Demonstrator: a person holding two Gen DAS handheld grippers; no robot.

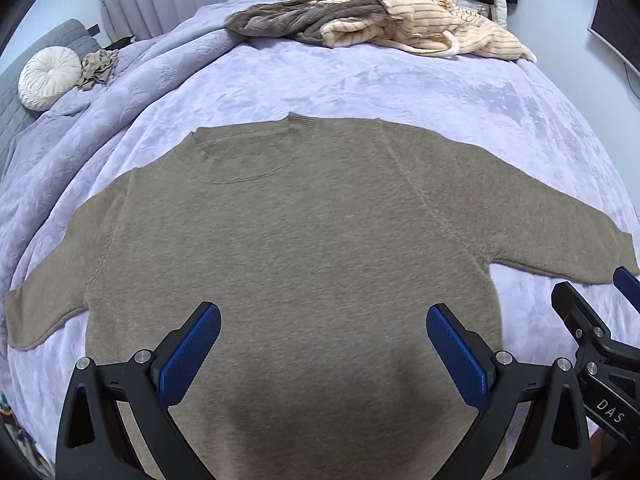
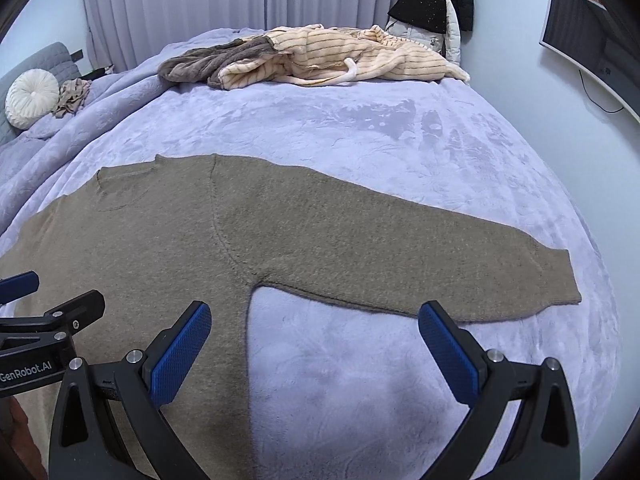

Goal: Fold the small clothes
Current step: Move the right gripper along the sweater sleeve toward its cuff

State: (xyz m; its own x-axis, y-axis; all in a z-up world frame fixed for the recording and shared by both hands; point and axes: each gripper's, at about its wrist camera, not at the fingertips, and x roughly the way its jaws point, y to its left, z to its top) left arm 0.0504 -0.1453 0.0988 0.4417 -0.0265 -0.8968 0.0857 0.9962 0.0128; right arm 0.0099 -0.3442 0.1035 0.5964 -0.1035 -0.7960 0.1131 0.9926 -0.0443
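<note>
L gripper [image 1: 323, 350] sat at the bottom of the left wrist view, fingers spread wide, holding nothing, poised over the lower body of the sweater [image 1: 304, 248]. R gripper [image 2: 315, 348] sat at the bottom of the right wrist view, fingers likewise wide apart and empty, straddling the sweater's side edge and bare blanket [image 2: 360, 380] under the armpit.

Step in hand, as judged: first fold not yet begun; garment lay flat, both sleeves out. Recommended procedure: pinch right sleeve [image 2: 460, 272] near cuff w/ R gripper, lift just clear, carry across the chest, lay flat. Repeat w/ L on the other sleeve. Close on one layer only; avoid catching the blanket pile.

Sweater: taupe, fuzzy knit, ribbed collar [image 1: 302, 124] toward frame top, spread across the centre of both views, few wrinkles. Likely soft and prone to cling to the plush blanket.

Further up: heap of striped cream and grey-brown clothes [image 2: 312, 60] at top centre; round white cushion [image 1: 49, 78] at upper left.
</note>
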